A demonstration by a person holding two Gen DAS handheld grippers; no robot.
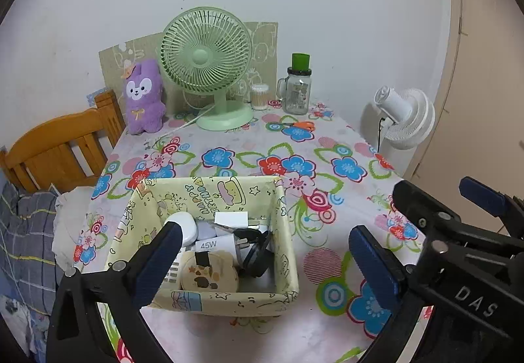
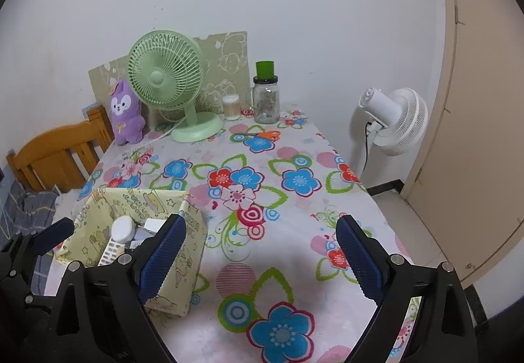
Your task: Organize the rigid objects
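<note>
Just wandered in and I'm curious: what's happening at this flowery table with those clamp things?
A person is tidying small hard items into a yellow fabric box on the table, using a hand-held gripper in each hand. Right now the left gripper and the right gripper are both open and hold nothing. The box already contains chargers, including a white one marked 45W, and a round cream case. Orange-handled scissors lie loose near the green fan.
</note>
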